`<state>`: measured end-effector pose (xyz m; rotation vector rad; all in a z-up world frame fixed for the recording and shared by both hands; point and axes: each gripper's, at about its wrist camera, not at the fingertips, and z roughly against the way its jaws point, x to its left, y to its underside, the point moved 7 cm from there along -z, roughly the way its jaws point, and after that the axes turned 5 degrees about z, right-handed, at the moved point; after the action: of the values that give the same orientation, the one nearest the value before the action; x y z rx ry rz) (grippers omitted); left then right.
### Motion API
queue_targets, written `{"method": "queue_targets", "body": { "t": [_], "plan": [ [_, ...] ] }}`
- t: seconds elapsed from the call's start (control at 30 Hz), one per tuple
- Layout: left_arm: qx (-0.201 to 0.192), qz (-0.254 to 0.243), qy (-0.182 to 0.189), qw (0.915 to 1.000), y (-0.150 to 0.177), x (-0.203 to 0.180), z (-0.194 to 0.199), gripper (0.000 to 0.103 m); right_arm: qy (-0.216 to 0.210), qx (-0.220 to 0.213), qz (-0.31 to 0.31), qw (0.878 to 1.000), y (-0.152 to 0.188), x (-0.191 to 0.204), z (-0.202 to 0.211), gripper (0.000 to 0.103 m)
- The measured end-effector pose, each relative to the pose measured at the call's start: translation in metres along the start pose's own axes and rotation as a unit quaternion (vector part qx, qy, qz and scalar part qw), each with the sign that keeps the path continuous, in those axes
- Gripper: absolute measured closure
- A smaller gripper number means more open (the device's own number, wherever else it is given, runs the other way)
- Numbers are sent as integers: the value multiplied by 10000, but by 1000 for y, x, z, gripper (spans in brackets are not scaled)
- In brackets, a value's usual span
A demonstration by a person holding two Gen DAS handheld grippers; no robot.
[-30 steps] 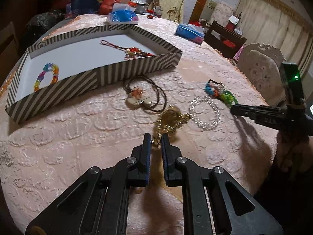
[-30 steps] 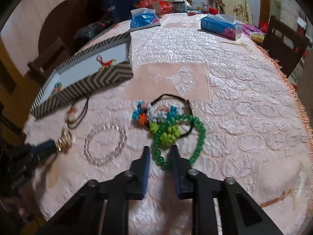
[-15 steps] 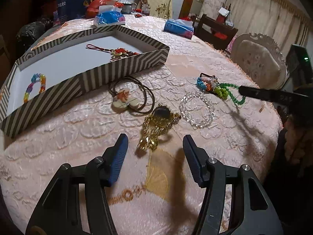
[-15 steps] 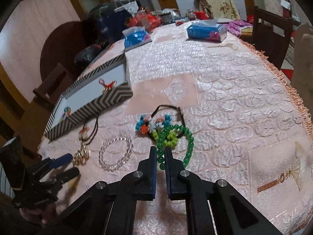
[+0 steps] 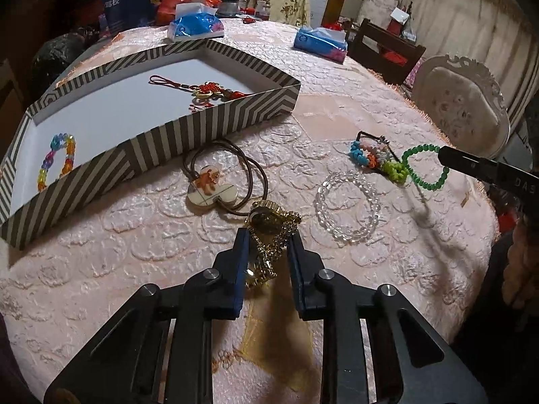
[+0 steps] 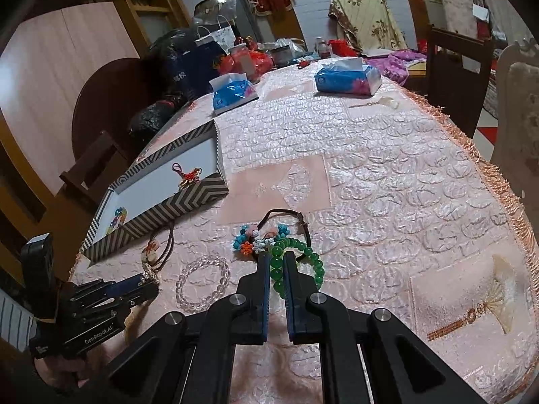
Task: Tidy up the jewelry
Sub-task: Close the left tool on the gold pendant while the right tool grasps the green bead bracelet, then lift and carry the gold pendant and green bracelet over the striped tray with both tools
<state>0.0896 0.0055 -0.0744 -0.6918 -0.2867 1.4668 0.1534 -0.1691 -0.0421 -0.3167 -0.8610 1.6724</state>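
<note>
My left gripper is open, its fingers on either side of a gold watch lying on the pink tablecloth. My right gripper is shut on a green bead bracelet and holds it slightly lifted; the bracelet also shows in the left wrist view. A striped box holds a rainbow bracelet and a red knot charm. On the cloth lie a pendant on a brown cord, a clear bead bracelet and a colourful beaded piece.
Two blue tissue packs sit at the far side of the table. Bags and jars crowd the back edge. A white chair and a dark chair stand at the right table edge.
My left gripper opened, then moved forward and narrowed around the gold watch. My right gripper closed on the green bead bracelet and lifted it a little.
</note>
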Motion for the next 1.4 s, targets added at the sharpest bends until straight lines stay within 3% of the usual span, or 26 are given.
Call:
{"method": "queue_targets", "body": {
  "t": [0.4,0.67,0.93,1.4],
  "plan": [
    [-637,86,56,9979,-21,1,57,82,-178,-483,-272,9983,-18,-8,32,96],
    [-690,94,92,9975,-24,0,64,82,-164,-473,-276,9984,-18,-9,39,96],
    [-662,164,14,9977,-20,1,65,82,157,-268,250,9992,-8,6,30,96],
    [-795,271,-21,9965,-25,9,75,82,222,-204,202,9993,-9,5,29,96]
  ]
}}
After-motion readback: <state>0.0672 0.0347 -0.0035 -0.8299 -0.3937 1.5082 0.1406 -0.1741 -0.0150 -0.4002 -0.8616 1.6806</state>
